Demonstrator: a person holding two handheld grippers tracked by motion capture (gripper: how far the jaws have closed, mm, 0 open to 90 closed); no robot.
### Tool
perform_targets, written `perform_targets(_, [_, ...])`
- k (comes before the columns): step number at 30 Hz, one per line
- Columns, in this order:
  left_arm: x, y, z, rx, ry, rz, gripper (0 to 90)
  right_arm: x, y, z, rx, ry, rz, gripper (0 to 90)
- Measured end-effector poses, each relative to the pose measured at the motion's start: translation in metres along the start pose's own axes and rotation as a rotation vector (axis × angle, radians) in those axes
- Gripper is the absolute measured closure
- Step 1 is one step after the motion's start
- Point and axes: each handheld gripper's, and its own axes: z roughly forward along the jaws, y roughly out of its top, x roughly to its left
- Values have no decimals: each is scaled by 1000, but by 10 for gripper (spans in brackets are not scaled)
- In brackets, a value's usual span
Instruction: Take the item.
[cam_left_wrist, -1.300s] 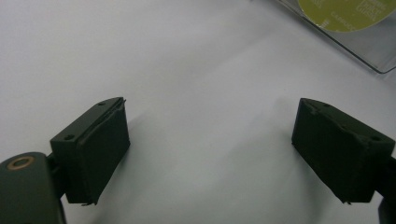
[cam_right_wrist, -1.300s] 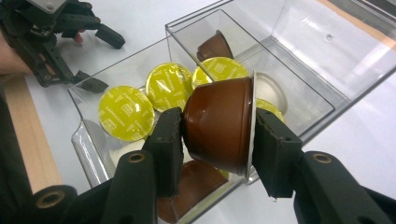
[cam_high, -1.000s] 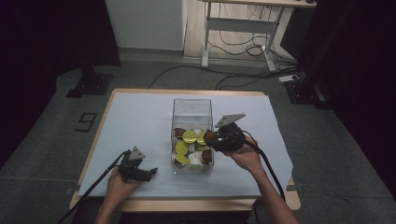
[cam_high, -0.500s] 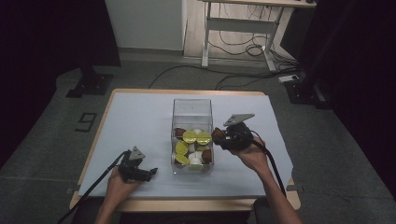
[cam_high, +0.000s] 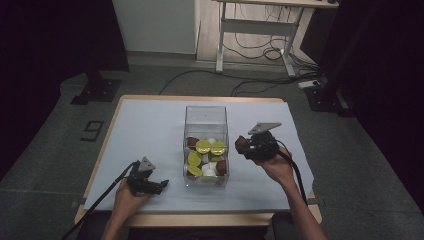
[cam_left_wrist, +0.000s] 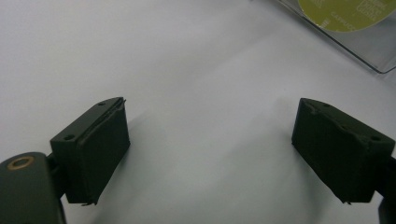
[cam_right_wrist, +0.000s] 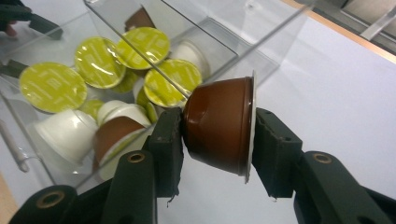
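Note:
A clear plastic box (cam_high: 205, 116) stands at the table's middle and holds several coffee capsules (cam_high: 209, 147), brown and white ones with yellow-green lids. My right gripper (cam_high: 243, 146) hovers just right of the box, shut on a brown capsule (cam_right_wrist: 219, 125) pinched between base and lid beside the box wall (cam_right_wrist: 233, 53). My left gripper (cam_high: 161, 186) rests low on the table left of the box, open, its pads (cam_left_wrist: 98, 144) wide apart over bare white surface. A box corner (cam_left_wrist: 369, 46) with a yellow-green lid (cam_left_wrist: 345, 11) lies ahead of it.
The table (cam_high: 150, 125) is covered with a white sheet. Black cables trail from both grippers toward the front edge. A desk frame (cam_high: 260, 30) and floor cables lie beyond the far edge.
My right gripper has lifted the brown capsule out of the box and carried it right, past the box's right wall. The left gripper has stayed put.

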Motion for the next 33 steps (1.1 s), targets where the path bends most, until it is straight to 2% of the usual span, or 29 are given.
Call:
perform_targets(21, [0, 0, 0, -2, 0, -2, 105, -19, -27, 0, 22, -74, 42, 556])
perform_targets(33, [0, 0, 0, 0, 0, 0, 105, -28, -45, 6, 23, -91, 73, 556])
